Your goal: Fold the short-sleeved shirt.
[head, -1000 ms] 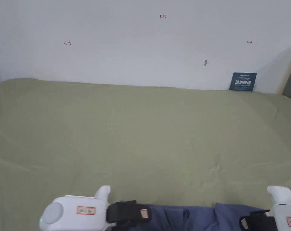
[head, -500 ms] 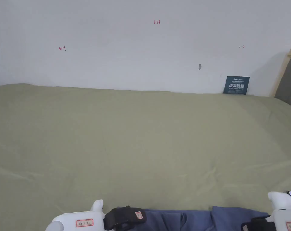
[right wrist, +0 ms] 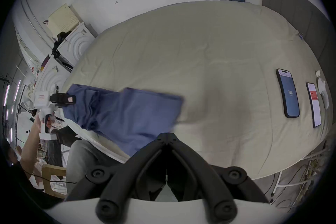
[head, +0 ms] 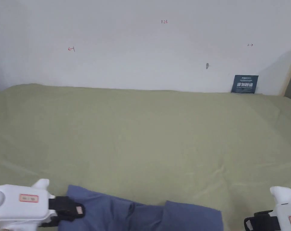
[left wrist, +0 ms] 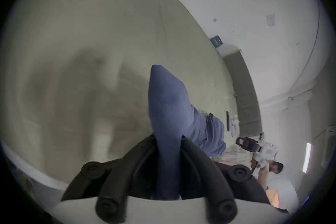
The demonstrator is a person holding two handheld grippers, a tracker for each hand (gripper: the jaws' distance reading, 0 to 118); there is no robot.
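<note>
1. Your left hand-held gripper (head: 70, 209) is clamped on a corner of the shirt (head: 147, 215). In the left gripper view both jaws press on a blue fold (left wrist: 168, 118) that runs up between them.
2. Your right hand-held gripper (right wrist: 167, 134) is closed on nothing. Its jaw tips meet with no cloth between them, and in the head view it sits well to the right of the shirt (head: 256, 222).
3. Change noted: half a second ago the right gripper was at the shirt's right corner and the cloth ran between both grippers. That corner now lies free (right wrist: 179, 100), and the left gripper has gone out to the left, taking its corner with it.
4. The shirt lies at the near edge of the bed (head: 147, 132), its left end raised by the left gripper and its lower part draped over the edge in the right gripper view.
5. Judgement: the shirt is bunched and not yet laid flat; no fold is made. You hold it at one point only, so expect it to sag or slide off the edge. Retake the free corner before you spread it.
6. Two phones (right wrist: 288, 92) lie on the bed to the right, well apart from the shirt.
</note>
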